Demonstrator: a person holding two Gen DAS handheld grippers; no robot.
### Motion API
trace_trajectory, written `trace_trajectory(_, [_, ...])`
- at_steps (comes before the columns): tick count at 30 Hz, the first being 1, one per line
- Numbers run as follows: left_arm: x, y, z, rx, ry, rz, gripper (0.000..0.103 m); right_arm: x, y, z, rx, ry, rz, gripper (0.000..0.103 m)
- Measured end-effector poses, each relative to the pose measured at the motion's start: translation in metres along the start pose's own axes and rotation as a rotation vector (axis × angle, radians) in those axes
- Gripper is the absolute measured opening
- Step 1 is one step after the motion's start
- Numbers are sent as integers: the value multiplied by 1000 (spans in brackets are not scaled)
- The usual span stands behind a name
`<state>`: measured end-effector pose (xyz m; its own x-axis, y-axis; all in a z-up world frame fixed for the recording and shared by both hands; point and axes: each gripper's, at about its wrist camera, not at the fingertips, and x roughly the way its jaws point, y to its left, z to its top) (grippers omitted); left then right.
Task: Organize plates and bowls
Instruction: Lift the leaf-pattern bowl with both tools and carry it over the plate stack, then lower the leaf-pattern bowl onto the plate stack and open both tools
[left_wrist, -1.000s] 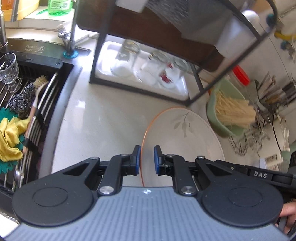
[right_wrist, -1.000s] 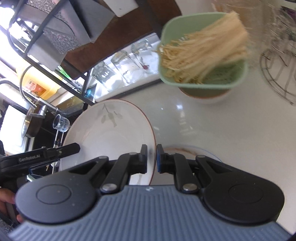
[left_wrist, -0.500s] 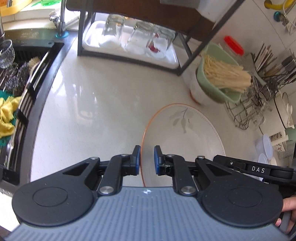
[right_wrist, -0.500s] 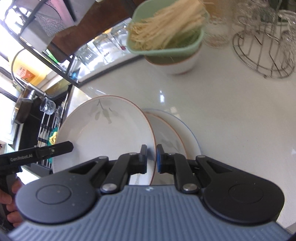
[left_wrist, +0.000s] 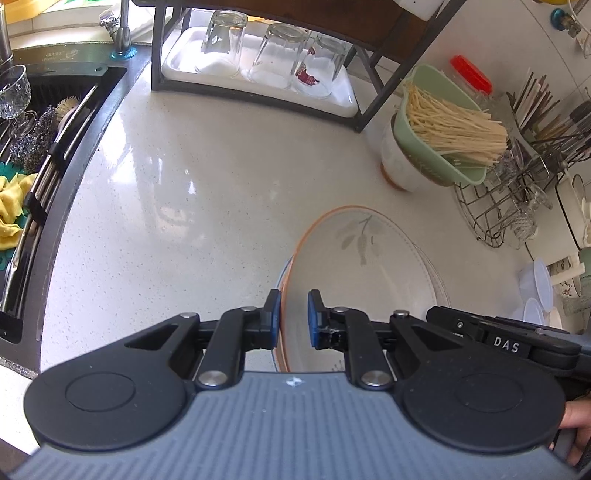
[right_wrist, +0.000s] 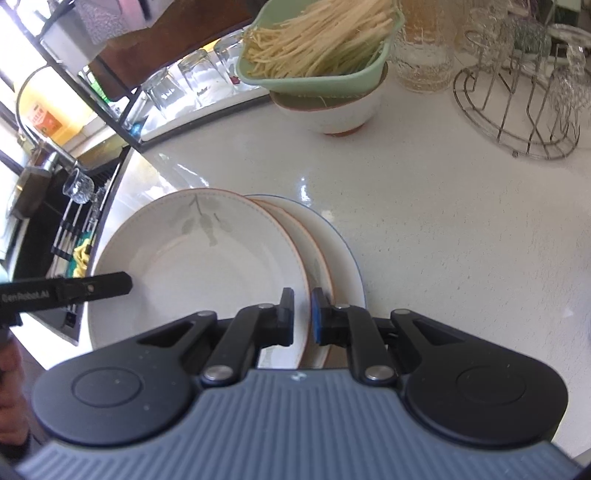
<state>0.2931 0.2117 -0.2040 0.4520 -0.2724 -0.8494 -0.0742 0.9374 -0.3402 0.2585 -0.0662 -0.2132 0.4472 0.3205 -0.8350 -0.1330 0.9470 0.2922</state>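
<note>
Glossy glazed ceramic plate (right_wrist: 207, 258), speckled polished stone counter (left_wrist: 184, 192), clear glass tumblers (left_wrist: 273, 55), bare wire rack (right_wrist: 517, 107).

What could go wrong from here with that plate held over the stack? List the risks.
1. The leaf-pattern plate is pinched only at opposite rim edges by the left gripper and the right gripper; if either slips, it could tilt and drop.
2. It sits off-centre over the two plates below, so releasing now may leave an uneven stack or chip a rim.
3. The stack is near the sink edge, so a slide could send it in.
</note>
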Motion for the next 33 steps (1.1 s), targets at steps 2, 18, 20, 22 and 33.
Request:
trace_trajectory(2, [2,-1,0,11,-2,16,17,1,1,0,-18,-7,-3,12])
trace_trajectory(18, [15,-12,-2,67,21,97,18,-7,4,0,-35,-45,-43,12])
trace_trajectory(20, [15,-11,-1,61,29,91,18,-7,3,-1,-28,-46,-44,12])
trace_trajectory(22, [13,-10,-1,60,31,84,18,-8,3,-2,-17,-49,-48,12])
trace_trajectory(33, [-7,-19,4,111,10,47,19,-28,-1,-10,67,-128,-83,12])
